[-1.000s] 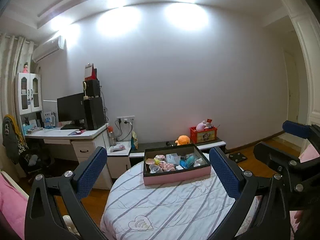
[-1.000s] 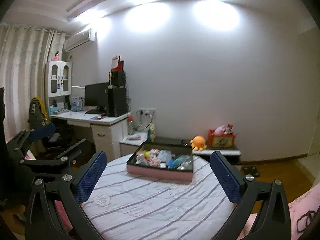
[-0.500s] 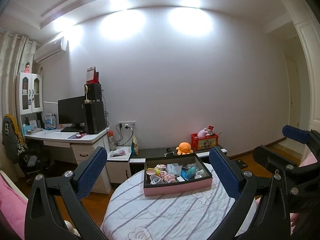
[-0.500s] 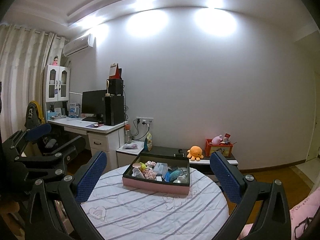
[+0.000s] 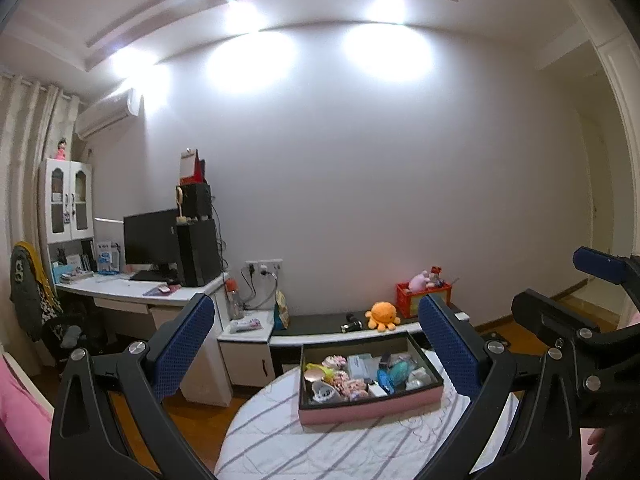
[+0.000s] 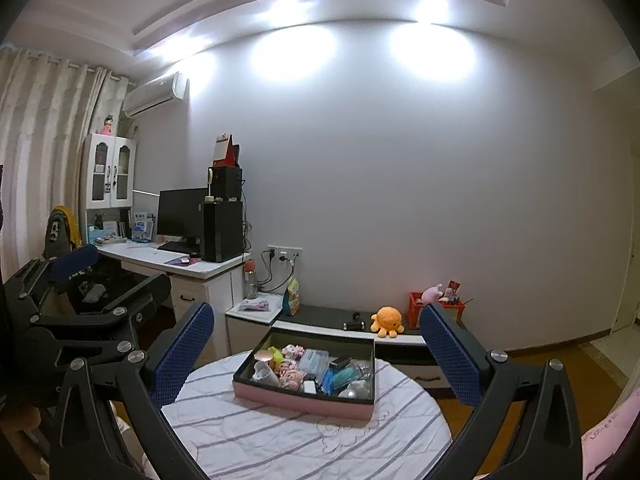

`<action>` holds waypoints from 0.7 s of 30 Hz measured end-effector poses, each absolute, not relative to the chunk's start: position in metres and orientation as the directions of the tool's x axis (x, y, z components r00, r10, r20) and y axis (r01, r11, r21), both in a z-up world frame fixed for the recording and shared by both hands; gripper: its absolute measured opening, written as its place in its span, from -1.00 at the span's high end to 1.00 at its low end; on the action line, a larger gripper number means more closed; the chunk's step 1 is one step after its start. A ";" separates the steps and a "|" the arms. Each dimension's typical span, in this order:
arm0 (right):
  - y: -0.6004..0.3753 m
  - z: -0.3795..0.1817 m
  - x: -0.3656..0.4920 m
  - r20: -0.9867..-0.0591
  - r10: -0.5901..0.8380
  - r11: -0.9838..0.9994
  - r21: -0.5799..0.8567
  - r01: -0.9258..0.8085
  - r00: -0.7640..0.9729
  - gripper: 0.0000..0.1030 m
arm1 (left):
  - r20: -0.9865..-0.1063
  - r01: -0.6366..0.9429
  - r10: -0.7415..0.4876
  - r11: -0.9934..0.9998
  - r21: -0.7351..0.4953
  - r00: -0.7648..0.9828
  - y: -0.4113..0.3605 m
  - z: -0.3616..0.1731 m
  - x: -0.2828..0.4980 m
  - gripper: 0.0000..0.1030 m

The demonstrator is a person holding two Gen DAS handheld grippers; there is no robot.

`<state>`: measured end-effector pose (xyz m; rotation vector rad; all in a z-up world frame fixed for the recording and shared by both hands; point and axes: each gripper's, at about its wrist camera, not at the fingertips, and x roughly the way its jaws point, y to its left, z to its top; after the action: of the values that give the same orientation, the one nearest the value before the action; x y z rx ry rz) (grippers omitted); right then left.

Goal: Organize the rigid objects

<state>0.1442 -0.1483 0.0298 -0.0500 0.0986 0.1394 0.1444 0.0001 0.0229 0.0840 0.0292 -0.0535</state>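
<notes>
A pink box [image 5: 370, 406] [image 6: 304, 398] with a dark inside holds several small objects, among them pink trinkets, a clear case and a teal item. It rests on a round table [image 5: 320, 448] [image 6: 280, 444] under a striped white cloth. My left gripper [image 5: 320, 344] hangs open, well short of the box, nothing between its blue pads. My right gripper [image 6: 320, 344] is open too, equally far back. Each gripper shows at the edge of the other's view: the right gripper [image 5: 580, 320], the left gripper [image 6: 92, 292].
A white desk [image 6: 200, 268] with a monitor [image 6: 180, 214] and black tower stands at the left. Behind the table runs a low cabinet [image 6: 332, 322] with an orange plush octopus [image 6: 386, 320] and a red crate [image 6: 438, 308]. A chair with clothes [image 5: 32, 292] sits far left.
Both cameras have tilted upward, so the table and box sit lower in view and look slightly farther. Both grippers stay open and empty.
</notes>
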 end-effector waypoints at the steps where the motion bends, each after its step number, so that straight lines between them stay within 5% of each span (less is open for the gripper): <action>1: -0.149 0.030 0.144 -0.092 0.137 0.989 -0.043 -0.142 0.986 -1.00 | -0.011 0.046 -0.045 0.996 0.082 0.999 0.000 0.023 0.143 -1.00; 6: -0.149 0.032 0.144 -0.065 0.141 0.989 -0.033 -0.143 0.988 -1.00 | 0.049 0.025 -0.029 0.996 0.083 0.998 0.000 0.023 0.138 -1.00; 21: -0.145 0.032 0.151 -0.083 0.136 0.989 -0.050 -0.140 0.987 -1.00 | 0.017 0.013 -0.015 0.996 0.092 1.000 0.001 0.021 0.147 -1.00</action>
<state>0.1507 -0.1454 0.0321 -0.0562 0.0792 0.1388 0.1474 0.0015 0.0209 0.0922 -0.0173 -0.0140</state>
